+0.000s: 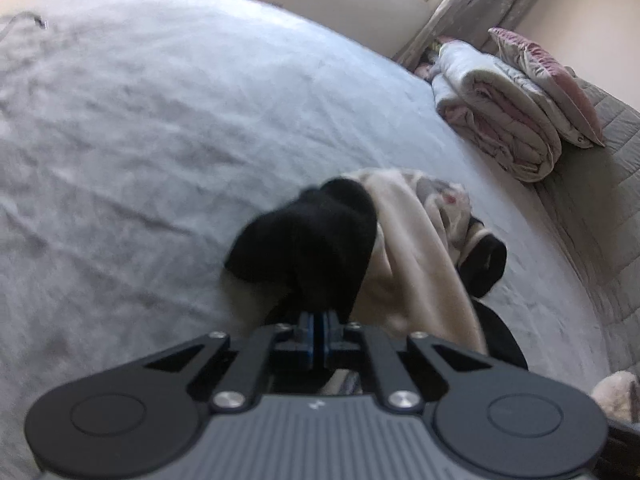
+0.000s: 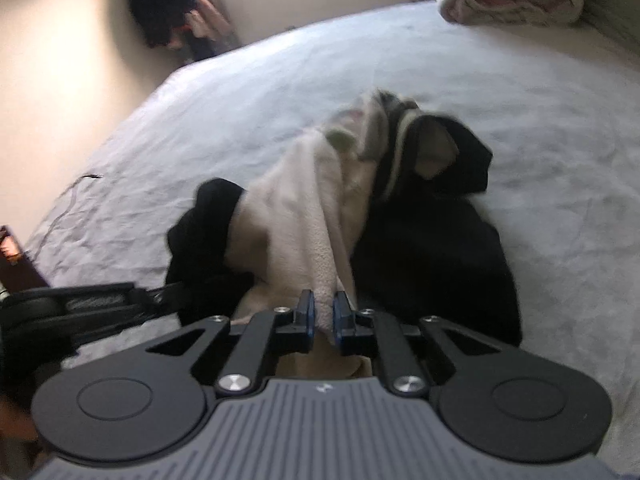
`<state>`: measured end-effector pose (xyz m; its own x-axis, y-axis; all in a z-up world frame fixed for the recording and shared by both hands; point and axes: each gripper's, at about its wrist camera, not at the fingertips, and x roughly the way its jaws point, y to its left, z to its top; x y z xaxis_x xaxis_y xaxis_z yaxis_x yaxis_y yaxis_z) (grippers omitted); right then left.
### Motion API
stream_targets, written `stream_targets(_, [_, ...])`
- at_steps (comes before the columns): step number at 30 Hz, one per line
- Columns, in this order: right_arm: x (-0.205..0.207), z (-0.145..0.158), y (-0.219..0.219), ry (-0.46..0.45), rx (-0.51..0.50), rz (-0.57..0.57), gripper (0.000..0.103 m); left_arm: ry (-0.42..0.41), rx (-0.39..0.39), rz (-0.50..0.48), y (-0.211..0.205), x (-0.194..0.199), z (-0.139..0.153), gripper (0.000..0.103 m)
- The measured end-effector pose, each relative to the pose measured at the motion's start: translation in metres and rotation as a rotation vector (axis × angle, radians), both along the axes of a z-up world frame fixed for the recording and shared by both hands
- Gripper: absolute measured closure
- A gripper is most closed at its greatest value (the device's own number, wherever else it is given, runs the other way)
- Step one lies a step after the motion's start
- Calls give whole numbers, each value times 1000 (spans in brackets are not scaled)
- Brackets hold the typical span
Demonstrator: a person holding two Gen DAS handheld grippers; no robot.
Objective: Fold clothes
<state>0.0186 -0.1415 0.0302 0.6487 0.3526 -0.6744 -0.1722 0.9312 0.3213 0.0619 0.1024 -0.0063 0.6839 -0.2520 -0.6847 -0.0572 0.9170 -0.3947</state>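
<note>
A cream fleece garment with black sleeves and trim (image 1: 416,240) lies bunched on the bed. My left gripper (image 1: 319,320) is shut on a black part of it (image 1: 320,236), which bulges up just past the fingers. In the right wrist view the same garment (image 2: 300,216) is drawn toward my right gripper (image 2: 323,312), whose jaws are nearly closed on a cream fold. Black parts of the garment (image 2: 432,248) lie to its right and left. The left gripper's body (image 2: 80,308) shows at the left edge of the right wrist view.
The bed sheet (image 1: 160,140) is pale grey-blue and wrinkled. A folded quilt (image 1: 500,112) and a pink pillow (image 1: 548,80) lie at the head of the bed. A wall and window curtain (image 1: 472,0) lie behind. A thin cable (image 2: 76,192) lies near the bed's left edge.
</note>
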Motion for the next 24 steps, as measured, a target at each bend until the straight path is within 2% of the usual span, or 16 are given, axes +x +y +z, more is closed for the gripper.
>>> stream_targets(4, [-22,30,-4,-45,25,46,92,-30,34,52,8,-3,5,99])
stream_targets(8, [-41,51,-7,-58,54,83,92,-33,-24,41,18,-5,7,96])
stream_targets(10, [-52,59,-7,-54,68,96,92,-38,-50,24,20,-9,8,84])
stream_targets(12, [-63,67,-8,-48,83,115,92,-50,-61,14,22,-14,11,66])
stream_targets(18, [-102,81,-5,-24,99,198,92,-63,-72,-15,26,-27,15,61])
stream_targets(24, [-138,83,-2,25,127,286,92,-60,-80,-17,31,-38,17,58])
